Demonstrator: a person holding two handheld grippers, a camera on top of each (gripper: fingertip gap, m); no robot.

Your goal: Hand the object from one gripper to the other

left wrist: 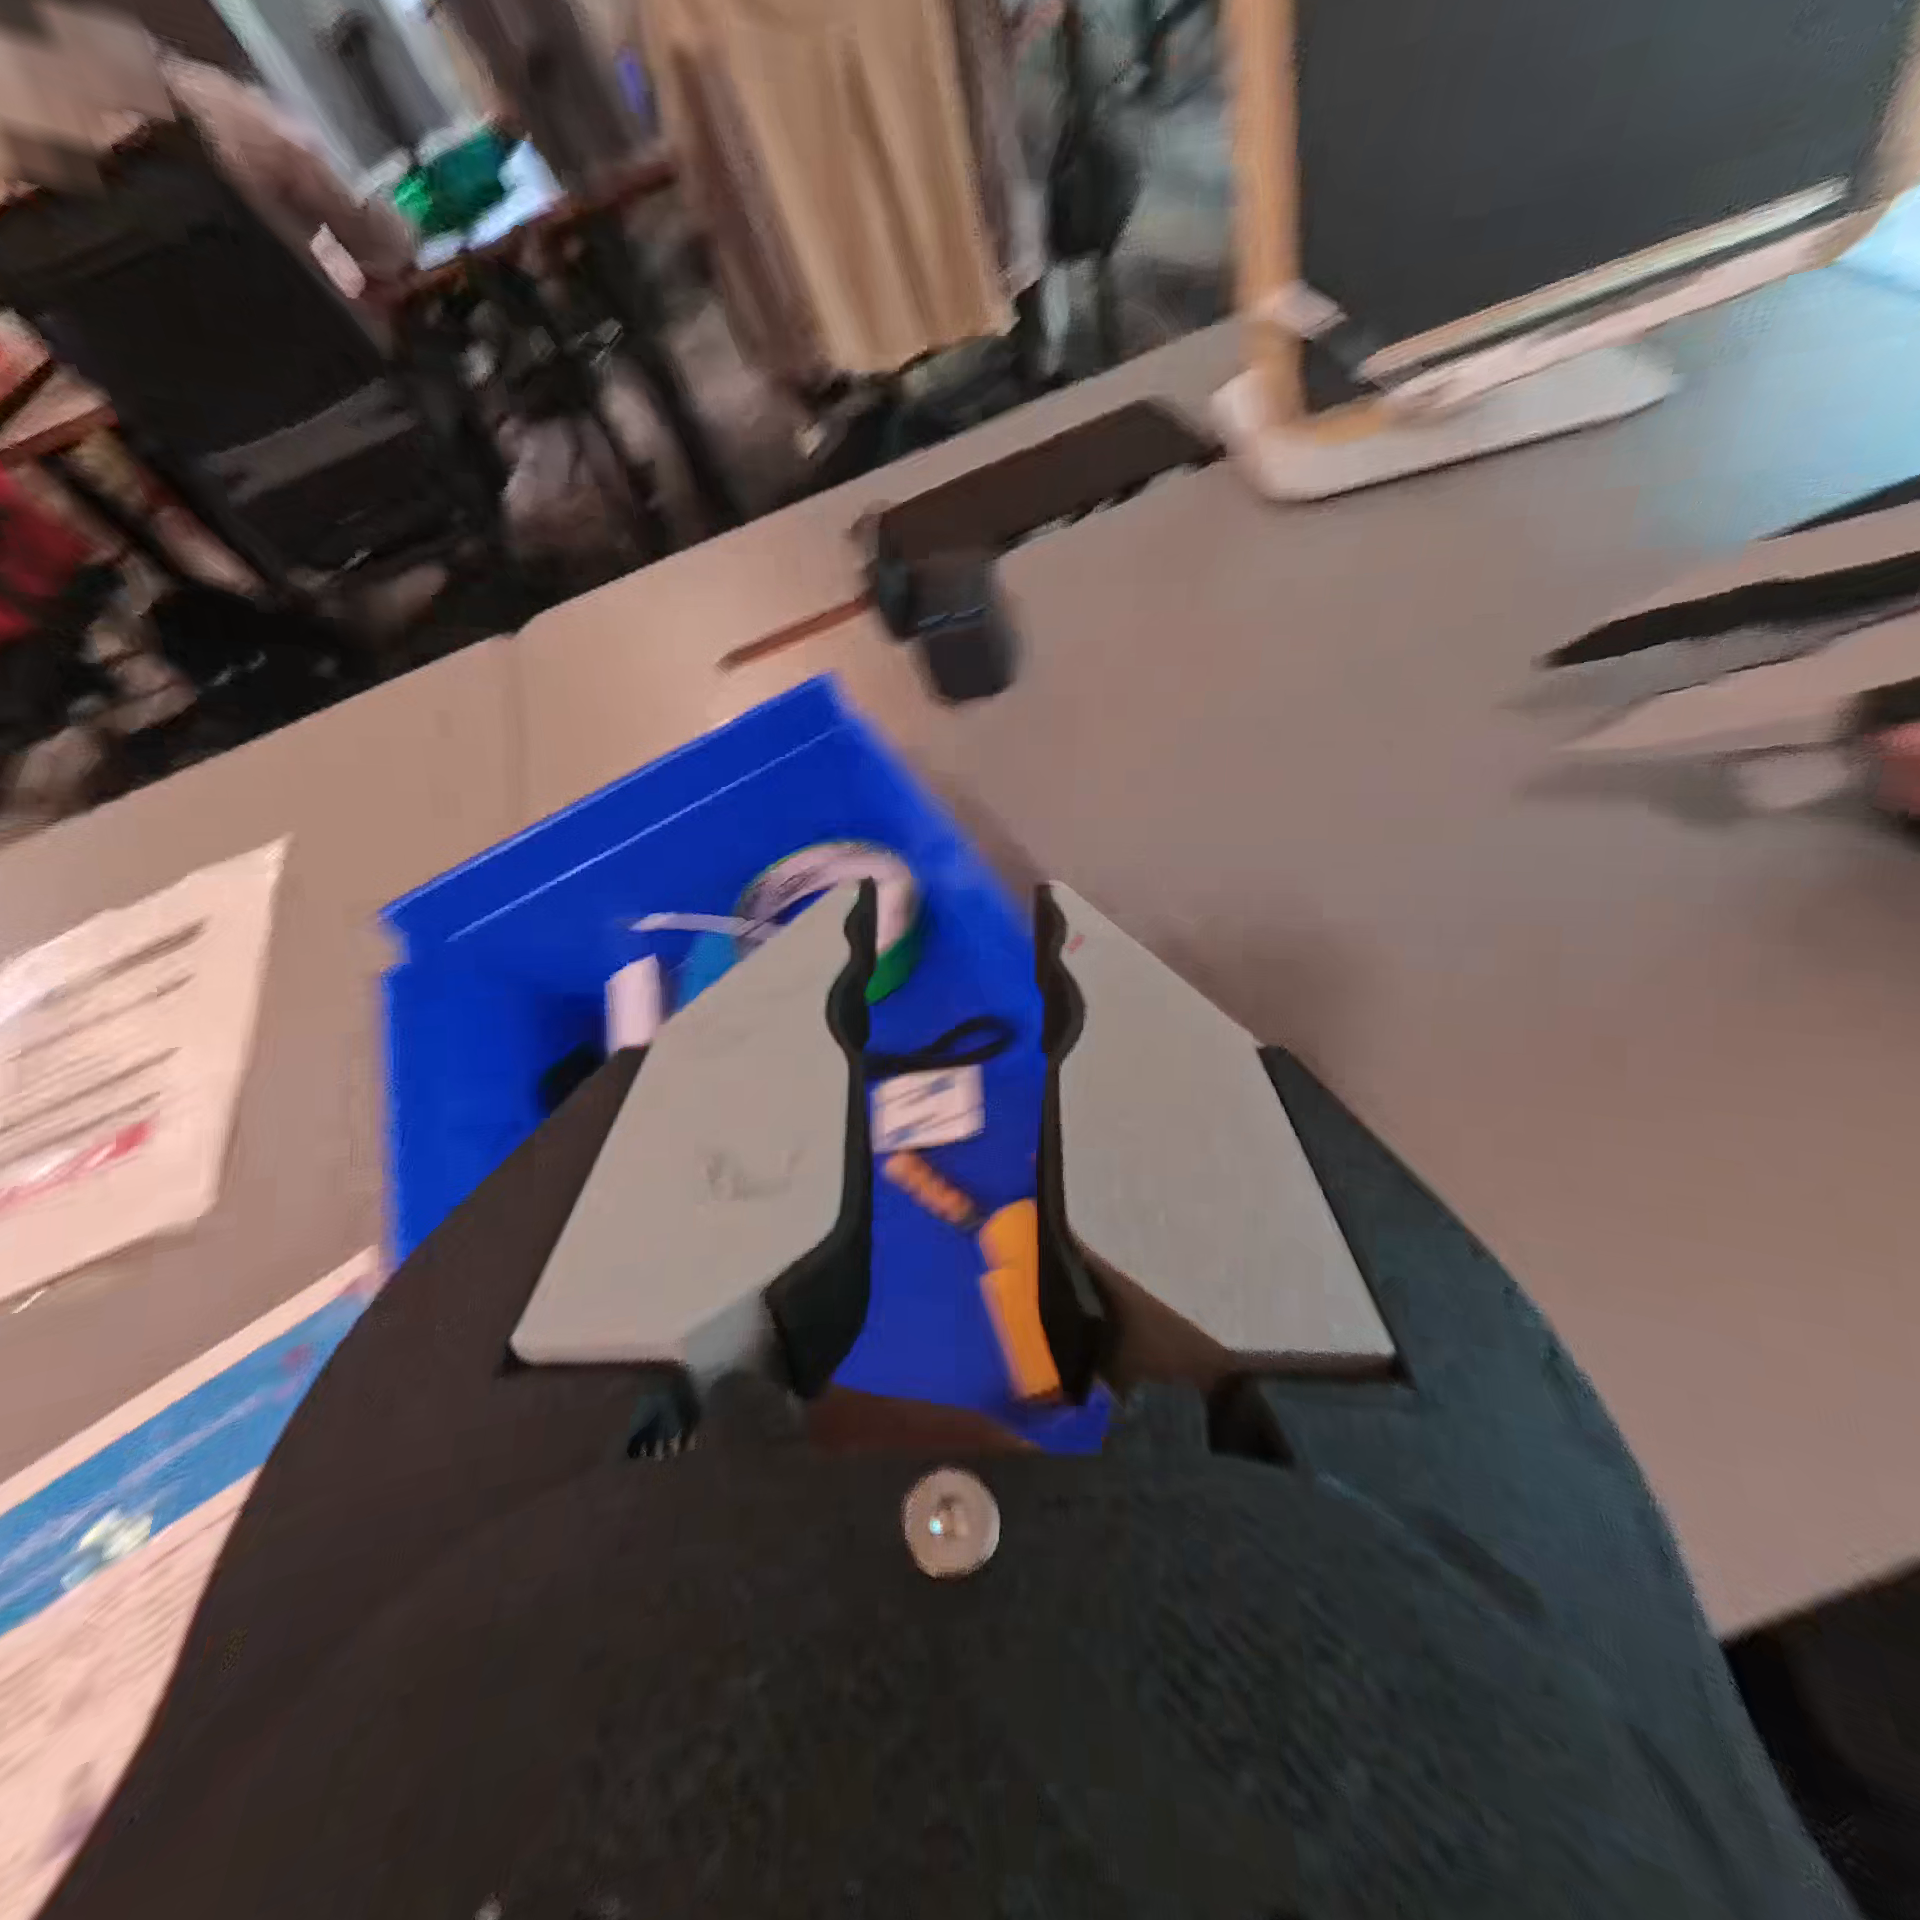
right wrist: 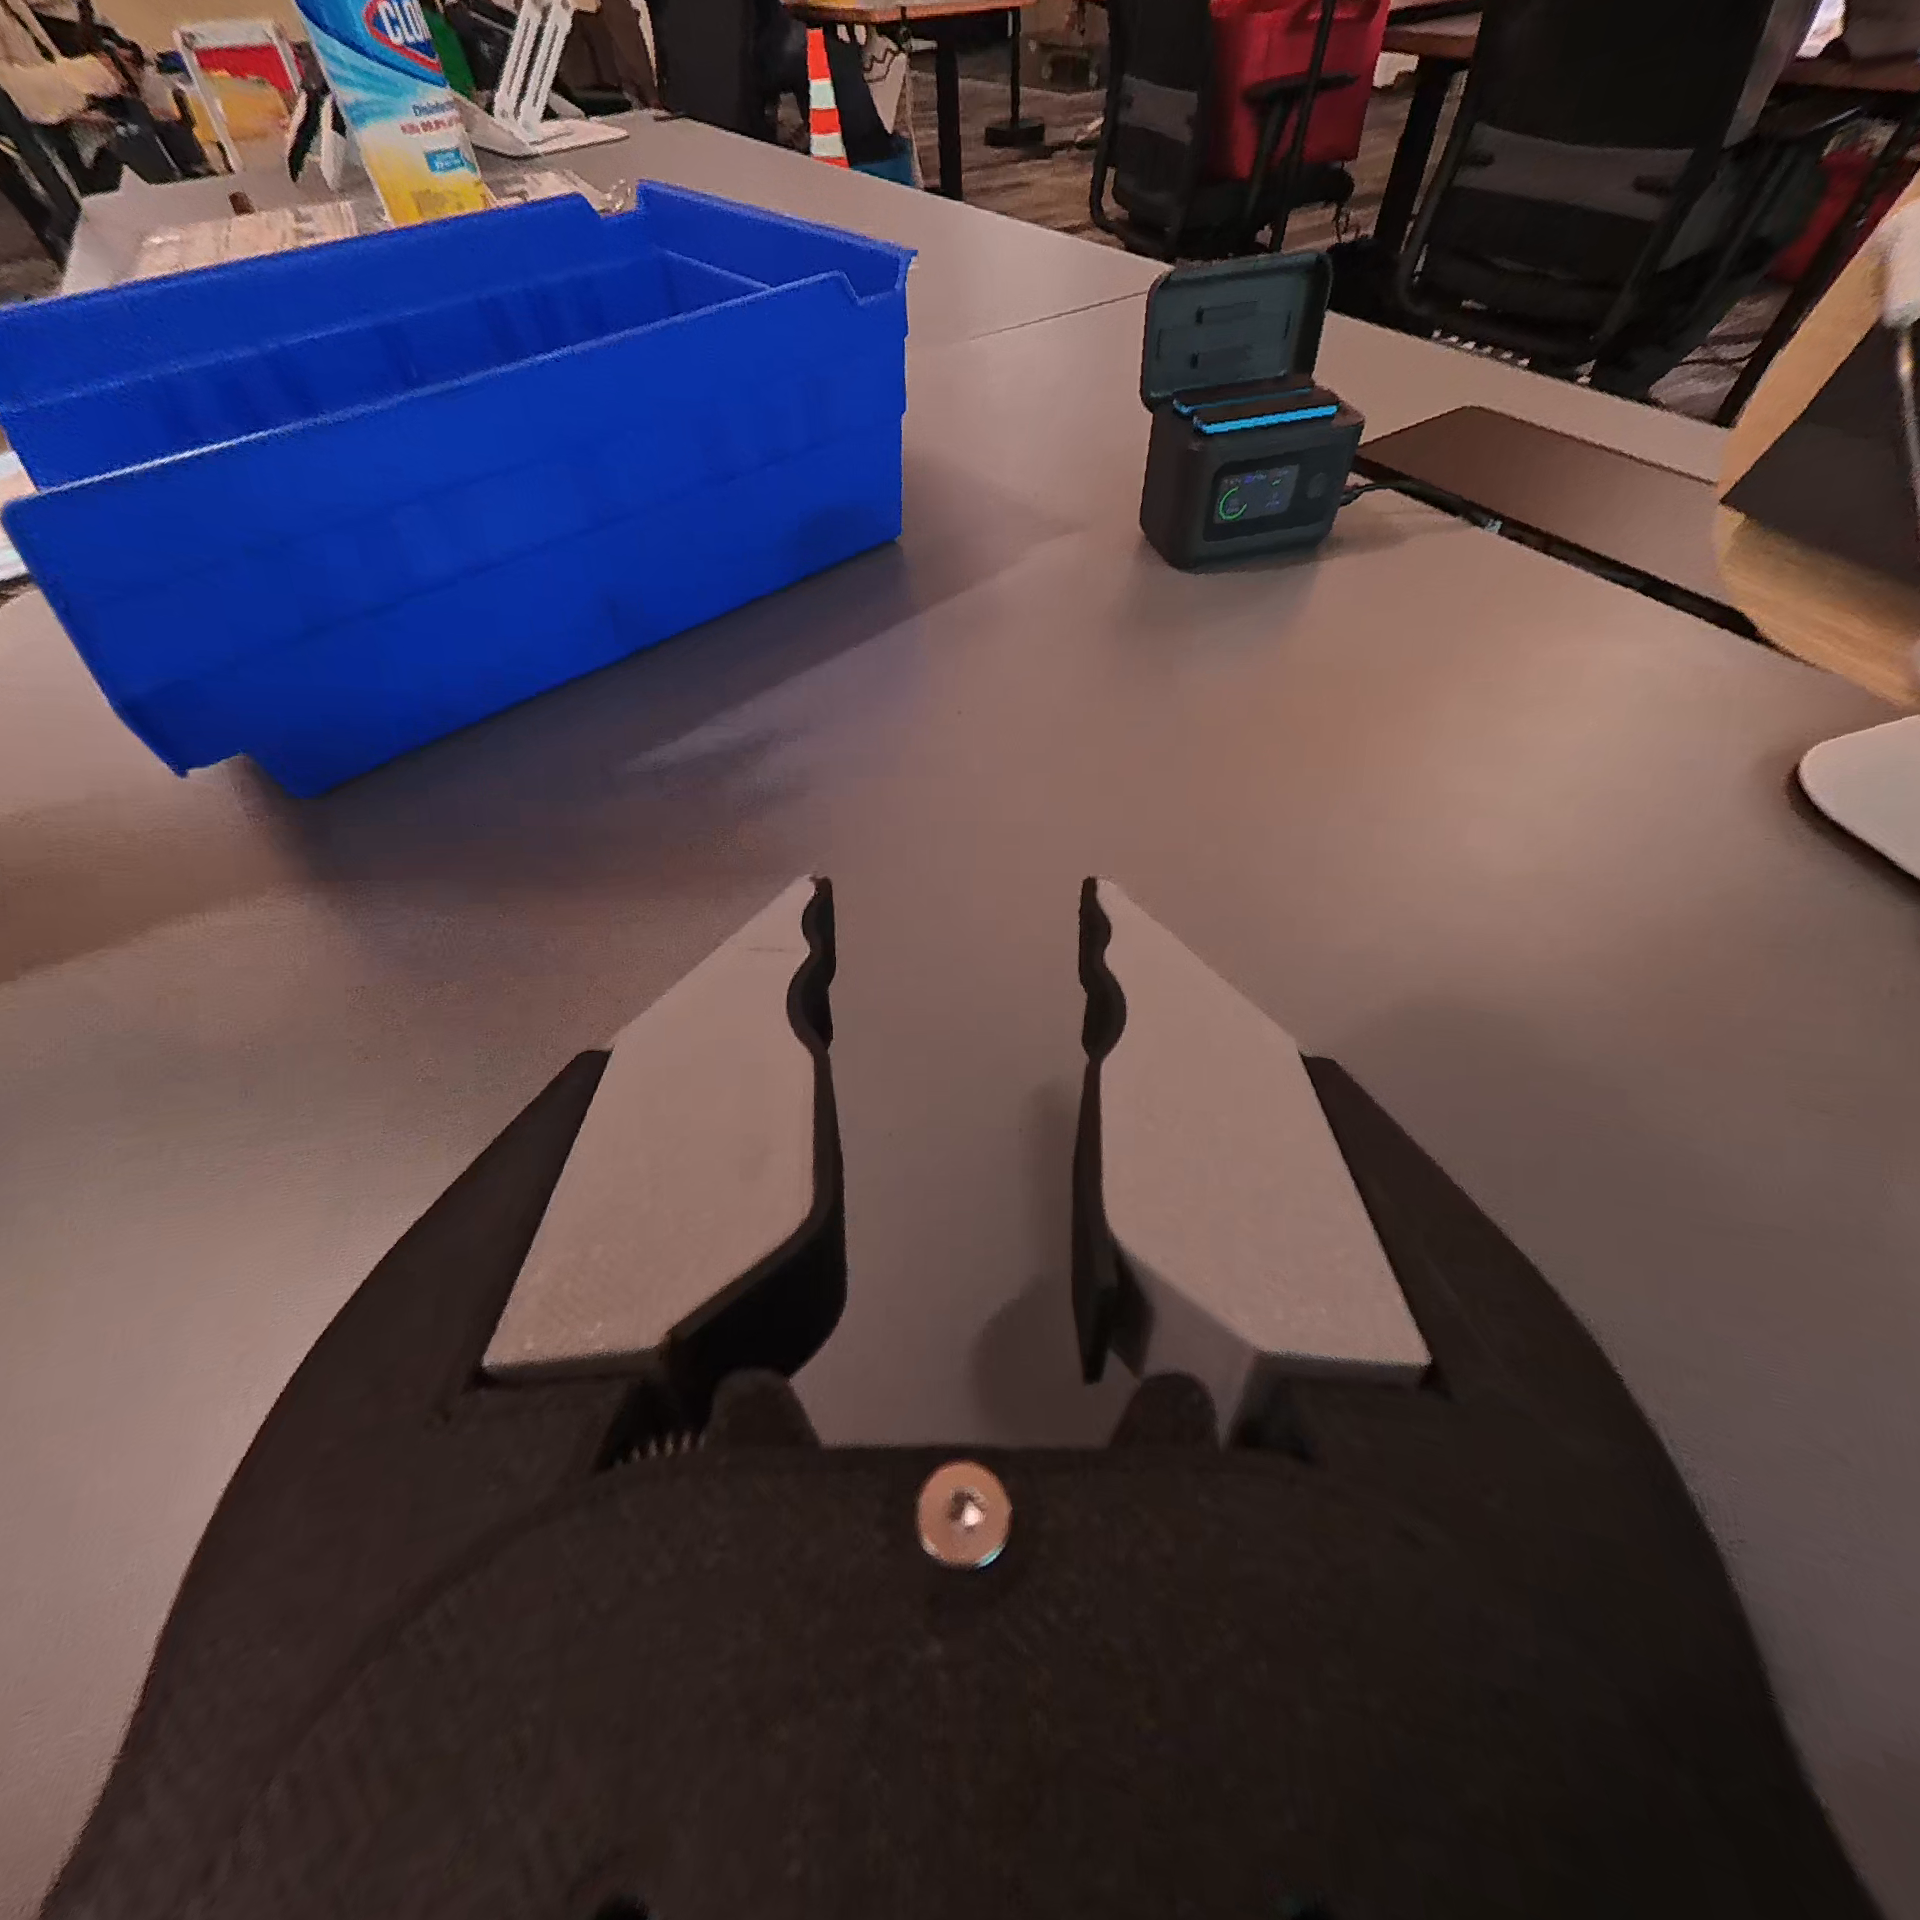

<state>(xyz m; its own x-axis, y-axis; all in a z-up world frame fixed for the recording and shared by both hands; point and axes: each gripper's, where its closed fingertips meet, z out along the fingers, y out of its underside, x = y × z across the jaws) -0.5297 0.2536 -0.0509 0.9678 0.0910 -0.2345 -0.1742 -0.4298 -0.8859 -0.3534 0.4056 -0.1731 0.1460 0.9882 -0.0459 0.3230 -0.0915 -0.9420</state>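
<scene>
Left tool (left wrist: 951,904) parted, empty, hovering above blue bin (left wrist: 623,831) holding tape roll (left wrist: 831,883), orange items (left wrist: 1013,1288); right tool (right wrist: 951,894) agape, empty, low over tabletop (right wrist: 1351,831), bin (right wrist: 468,520) ahead-left

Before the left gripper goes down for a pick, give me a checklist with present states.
1. Left gripper jaws open, empty: ok.
2. Left gripper over blue bin: ok.
3. Pick target chosen among tape roll, orange item and others: cannot tell.
4. Right gripper open, empty, ready to receive: ok.
5. Table ahead of right gripper free: ok.
6. Left view sharp: not ok, blurred.
</scene>
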